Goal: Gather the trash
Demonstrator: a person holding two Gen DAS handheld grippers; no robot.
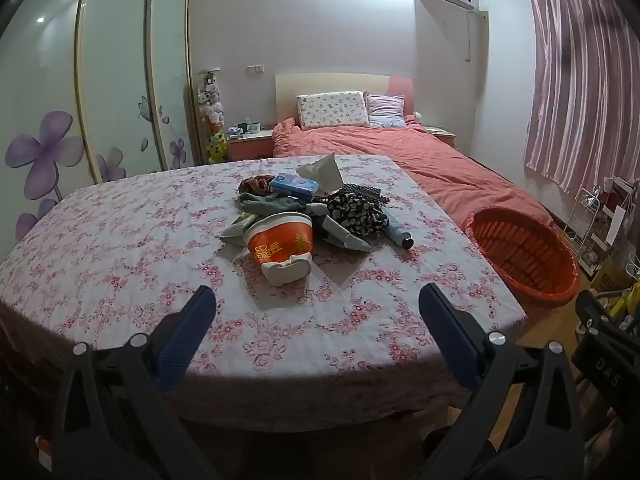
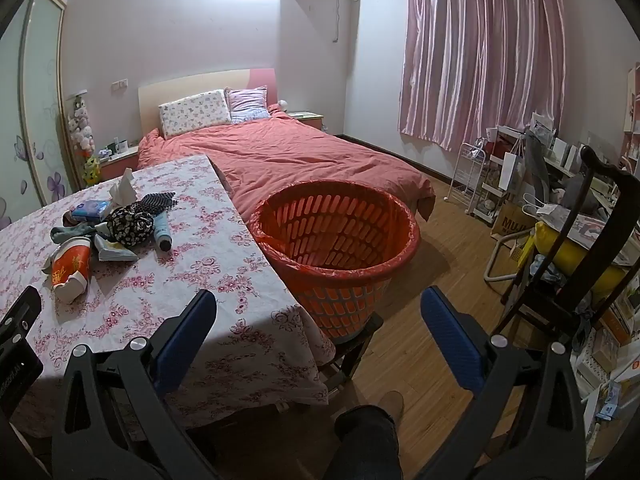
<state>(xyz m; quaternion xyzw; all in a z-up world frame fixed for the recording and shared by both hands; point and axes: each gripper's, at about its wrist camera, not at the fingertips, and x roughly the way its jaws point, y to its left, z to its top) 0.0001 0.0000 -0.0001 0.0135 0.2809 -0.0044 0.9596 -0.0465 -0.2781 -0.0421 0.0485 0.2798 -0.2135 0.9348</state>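
Fingers first: left gripper (image 1: pixel 316 304) spread wide, nothing between its blue pads, hovering over the near edge of the table (image 1: pixel 120 240). Right gripper (image 2: pixel 318 306) equally wide and empty, aimed past the table corner toward the orange basket (image 2: pixel 340 216).

Left to right on the flowered cloth: trash sits in one loose pile at mid-table, well apart from both grippers. Nearest is a crushed noodle cup (image 1: pixel 280 248), red and white, on its side with the base dented. Likely very light and thin-walled, so it should crumple under a hard squeeze; the rim or the flattened base looks like the best hold. Behind it lie a grey-green cloth (image 1: pixel 268 204), a blue tissue pack (image 1: pixel 294 186) and a white crumpled tissue (image 1: pixel 324 170). These are soft and light, so pinch the middle. Then a black floral fabric (image 1: pixel 356 212), limp, and a pale blue tube (image 1: pixel 398 234) with a black cap, smooth and probably slippery; grip across the body.

Basket stands just beside the table's right edge, lined with a red bag; no trash shows in the part of its inside that is in view.

Count: one cup, one tube, one tissue pack, one basket, two grippers; the cloth pieces overlap and cannot be counted surely.
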